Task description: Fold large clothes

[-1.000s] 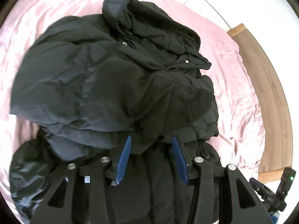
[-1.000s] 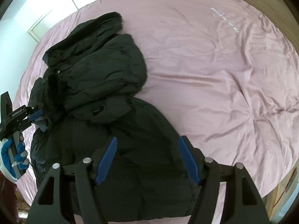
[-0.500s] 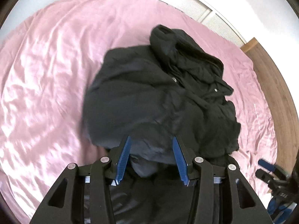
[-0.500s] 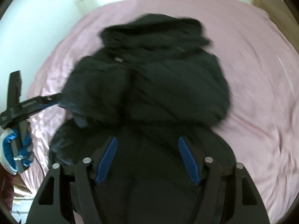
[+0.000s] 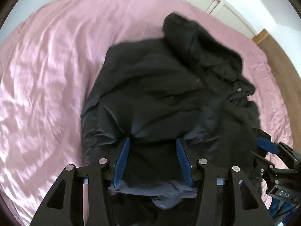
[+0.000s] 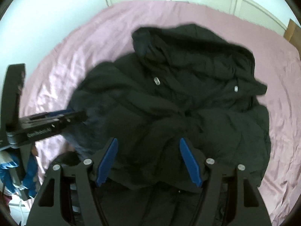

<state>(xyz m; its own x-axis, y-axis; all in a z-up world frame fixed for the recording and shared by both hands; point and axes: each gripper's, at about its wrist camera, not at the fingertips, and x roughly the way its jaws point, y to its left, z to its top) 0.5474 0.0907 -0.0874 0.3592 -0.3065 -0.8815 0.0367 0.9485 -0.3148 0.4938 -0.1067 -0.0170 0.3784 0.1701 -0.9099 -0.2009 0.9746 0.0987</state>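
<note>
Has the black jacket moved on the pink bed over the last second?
Yes. The black jacket now sits farther up the pink bed, toward the white wall panels; more sheet shows on its left.

The jacket (image 5: pixel 160 101) is spread on the bed sheet (image 5: pixel 47 75), with its hood (image 6: pixel 188 45) at the far end and its bunched body nearer. In the left wrist view, the left gripper (image 5: pixel 152 145) is placed at the near edge of the jacket, fabric lying between its spread fingers — the right gripper (image 5: pixel 267 146) is seen at the right edge. In the right wrist view, the right gripper (image 6: pixel 147 145) is set over the near part, and the left gripper (image 6: pixel 75 114) reaches in from the left.
</note>
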